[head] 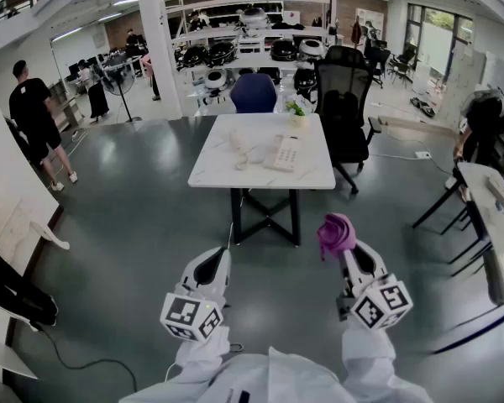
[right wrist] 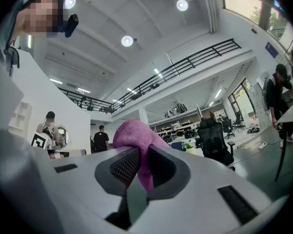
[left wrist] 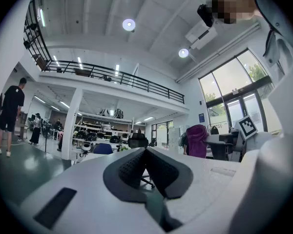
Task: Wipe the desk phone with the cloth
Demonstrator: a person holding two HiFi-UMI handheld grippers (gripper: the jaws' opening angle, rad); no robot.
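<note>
A white desk phone lies on the white table a few steps ahead, its handset off to the left on a coiled cord. My right gripper is shut on a purple cloth, which bunches above the pads as a pink-purple wad in the right gripper view. My left gripper is held low at the left, its jaws closed together with nothing between them. Both grippers are well short of the table, over the floor.
A black office chair stands at the table's right rear, a blue chair behind it, and a small plant on the far edge. Another desk lies to the right. People stand at the left and right. Grey floor surrounds the table.
</note>
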